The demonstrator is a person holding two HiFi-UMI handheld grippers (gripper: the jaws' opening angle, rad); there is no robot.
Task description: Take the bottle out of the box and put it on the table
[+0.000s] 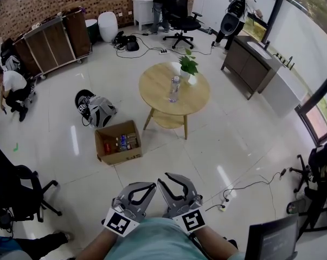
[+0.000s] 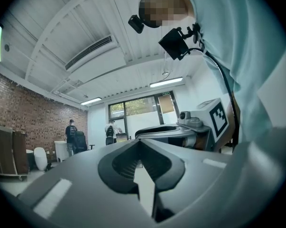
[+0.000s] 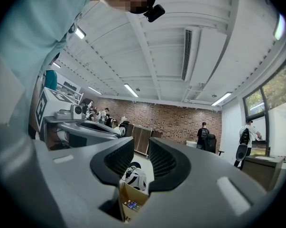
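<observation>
Left gripper (image 1: 151, 186) jaws together, right gripper (image 1: 163, 180) jaws narrowly apart; both empty, well short of open brown cardboard box (image 1: 124, 157). Risk: unopened jaws topple packed small plastic bottles (image 1: 122, 142).

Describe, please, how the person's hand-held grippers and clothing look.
The left hand-held gripper and right hand-held gripper have grey curved jaws with dark ribbed linings; each carries a white cube with black square markers. The person wears a pale teal top.
</observation>
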